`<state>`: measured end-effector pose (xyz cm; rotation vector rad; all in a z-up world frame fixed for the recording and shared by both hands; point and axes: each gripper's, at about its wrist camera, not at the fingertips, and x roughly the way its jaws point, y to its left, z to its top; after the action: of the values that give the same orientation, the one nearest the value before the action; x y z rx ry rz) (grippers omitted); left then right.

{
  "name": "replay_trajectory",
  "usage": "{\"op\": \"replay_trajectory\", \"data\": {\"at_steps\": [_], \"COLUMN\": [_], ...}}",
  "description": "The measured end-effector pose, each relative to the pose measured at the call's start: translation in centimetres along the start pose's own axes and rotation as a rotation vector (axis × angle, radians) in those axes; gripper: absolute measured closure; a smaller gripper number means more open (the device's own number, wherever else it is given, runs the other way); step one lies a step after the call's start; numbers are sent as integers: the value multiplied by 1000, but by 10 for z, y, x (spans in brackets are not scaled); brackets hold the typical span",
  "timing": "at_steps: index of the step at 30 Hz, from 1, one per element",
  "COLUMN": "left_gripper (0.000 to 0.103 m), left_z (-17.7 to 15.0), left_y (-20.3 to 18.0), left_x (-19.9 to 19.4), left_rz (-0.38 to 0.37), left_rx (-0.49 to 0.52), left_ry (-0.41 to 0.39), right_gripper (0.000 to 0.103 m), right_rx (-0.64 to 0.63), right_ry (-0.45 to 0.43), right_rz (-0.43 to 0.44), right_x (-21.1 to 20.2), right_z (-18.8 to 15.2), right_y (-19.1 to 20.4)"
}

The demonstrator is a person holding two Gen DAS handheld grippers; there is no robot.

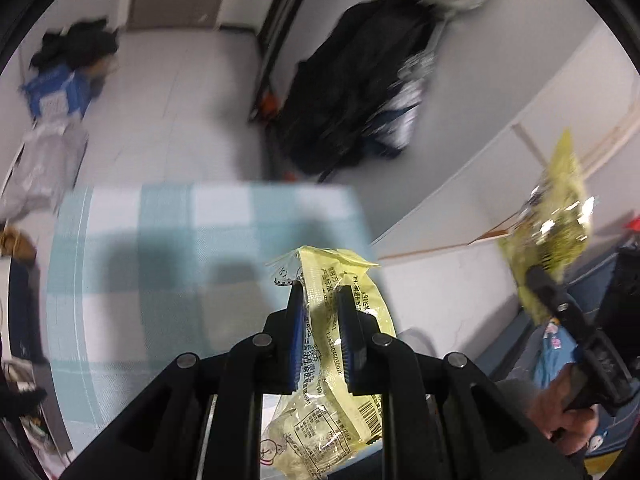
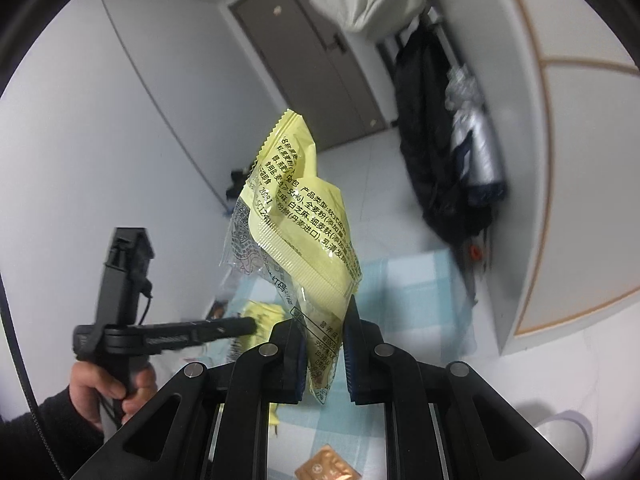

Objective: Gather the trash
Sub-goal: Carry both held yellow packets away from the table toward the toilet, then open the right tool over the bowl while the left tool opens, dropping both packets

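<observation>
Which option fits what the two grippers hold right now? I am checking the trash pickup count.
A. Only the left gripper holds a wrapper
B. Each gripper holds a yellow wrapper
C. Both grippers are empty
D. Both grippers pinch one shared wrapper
B: the left gripper is clamped on its own yellow wrapper, and the right gripper pinches a second yellow wrapper, the two held apart above the blue checked cloth.

Crumpled yellow wrapper (image 1: pixel 320 320) clamped upright, second yellow wrapper (image 2: pixel 304 232) likewise
</observation>
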<state>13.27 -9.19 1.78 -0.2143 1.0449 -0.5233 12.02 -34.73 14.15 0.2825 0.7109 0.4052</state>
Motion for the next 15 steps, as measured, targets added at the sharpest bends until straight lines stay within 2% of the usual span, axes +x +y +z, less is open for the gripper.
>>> {"op": "replay_trajectory", "data": {"at_steps": [4, 9, 11, 15], "left_gripper": [92, 92, 92, 92], "left_z": [18, 32, 37, 39], "left_y": [-59, -136, -161, -209], "left_x": [-18, -10, 1, 52], "left_rz": [-67, -142, -164, -209], "left_rx": [93, 203, 235, 269], "left_ry": [-56, -73, -55, 77], "right_gripper": [89, 89, 89, 89], "right_rx": [42, 134, 165, 227], "right_ry": [-70, -142, -172, -185], "right_rz": [-29, -105, -151, -241], "right_x": [-48, -108, -134, -167], "right_z": [11, 16, 10, -13], "right_y": [-24, -69, -90, -131]}}
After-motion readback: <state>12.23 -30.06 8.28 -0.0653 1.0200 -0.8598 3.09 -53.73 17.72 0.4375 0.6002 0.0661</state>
